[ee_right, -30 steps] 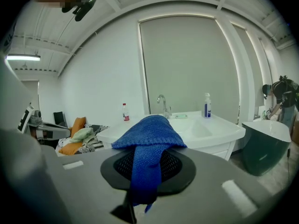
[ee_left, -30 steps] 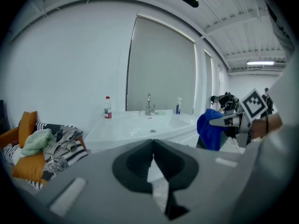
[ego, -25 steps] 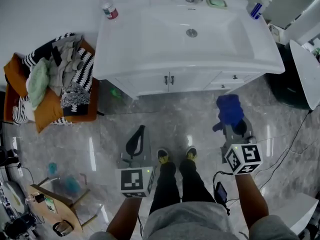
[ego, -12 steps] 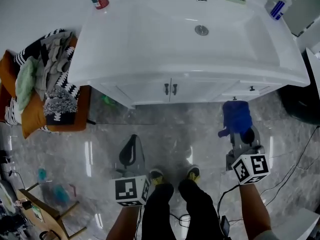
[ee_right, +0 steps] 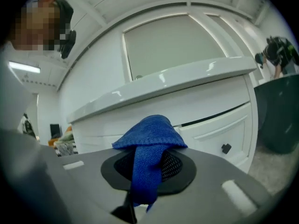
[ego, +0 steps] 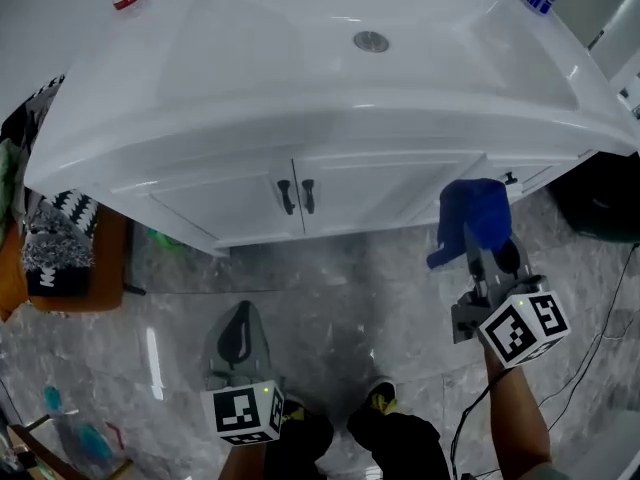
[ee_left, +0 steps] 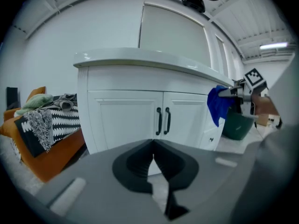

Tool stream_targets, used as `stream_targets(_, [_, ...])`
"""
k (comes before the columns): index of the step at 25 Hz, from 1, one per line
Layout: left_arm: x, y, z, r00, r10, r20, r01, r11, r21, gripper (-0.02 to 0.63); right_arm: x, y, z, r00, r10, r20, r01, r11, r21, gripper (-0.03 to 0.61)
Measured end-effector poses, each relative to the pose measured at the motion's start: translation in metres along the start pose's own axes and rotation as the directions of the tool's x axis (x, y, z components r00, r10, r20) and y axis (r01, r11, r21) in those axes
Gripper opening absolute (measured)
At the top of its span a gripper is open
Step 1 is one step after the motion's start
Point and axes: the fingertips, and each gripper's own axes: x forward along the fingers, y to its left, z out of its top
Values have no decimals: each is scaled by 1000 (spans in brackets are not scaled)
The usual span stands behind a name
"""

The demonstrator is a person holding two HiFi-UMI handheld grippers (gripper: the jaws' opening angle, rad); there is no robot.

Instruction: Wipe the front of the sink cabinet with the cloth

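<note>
Right tongs (ego: 479, 251) pinch a blue cloth (ego: 472, 216). The right gripper view shows it bunched over the tips, with one strip trailing down between the jaws. The cloth is raised in front of the right-hand drawer section of the white sink cabinet (ego: 365, 190), near the panel. I see no contact yet, so wiping looks about to start. Left tongs (ego: 240, 336) hang low over the marble floor (ego: 330, 288), pressed together with nothing in them, aimed at the paired black door handles (ego: 296, 196). Risks, as I judge them: the grip is on a narrow fold, so drag against the panel could pull the cloth free. The small drawer knob (ego: 510, 179) or the handles could snag a loose corner. If the wad shifts, bare jaw tips may scrape the paint. The overhanging basin rim (ego: 330, 118) could catch the tongs on an upward stroke.
</note>
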Motion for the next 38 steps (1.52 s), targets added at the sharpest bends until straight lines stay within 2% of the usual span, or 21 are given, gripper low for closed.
stream_targets(3, [20, 4, -33, 1000, 18, 25, -18, 1000, -9, 10, 17, -22, -17, 996, -92, 1, 92, 988, -122, 69])
stream_targets(7, [61, 12, -82, 997, 28, 66, -25, 999, -40, 11, 32, -41, -22, 982, -141, 123, 158, 978, -136, 69])
stream_targets(10, [91, 17, -111, 994, 29, 104, -27, 999, -22, 11, 35, -47, -27, 963, -158, 219, 193, 970, -149, 69])
stream_targets(15, [128, 12, -129, 985, -11, 174, 1, 998, 56, 10, 38, -49, -29, 921, -189, 340, 263, 946, -189, 70])
stream_targets(20, [148, 13, -141, 979, -10, 204, 10, 1000, 3, 10, 44, -54, -16, 863, -264, 430, 366, 914, -173, 71])
stream_targets(22, [153, 13, -151, 984, -5, 179, 6, 1000, -5, 10, 58, -59, -15, 862, -307, 404, 393, 907, -149, 71])
stream_targets(24, [154, 16, -159, 988, -1, 152, 2, 1000, -11, 11, 69, -57, -15, 873, -321, 366, 385, 916, -115, 71])
stream_targets(27, [152, 25, -159, 989, 14, 150, -11, 1000, -19, 10, 74, -48, -9, 866, -324, 381, 381, 921, -83, 72])
stream_targets(30, [146, 37, -156, 986, 46, 162, -38, 998, -51, 10, 87, -24, -17, 878, -269, 396, 323, 943, -76, 72])
stream_targets(34, [144, 39, -160, 988, 60, 145, -54, 998, -42, 10, 94, -3, -24, 864, -292, 411, 328, 944, -18, 57])
stream_targets(36, [143, 38, -160, 988, 60, 142, -53, 997, -50, 11, 97, 11, -27, 875, -266, 404, 280, 960, 25, 58])
stream_targets(38, [142, 37, -161, 988, 66, 140, -60, 997, -48, 11, 106, 34, -33, 892, -222, 394, 232, 972, 22, 58])
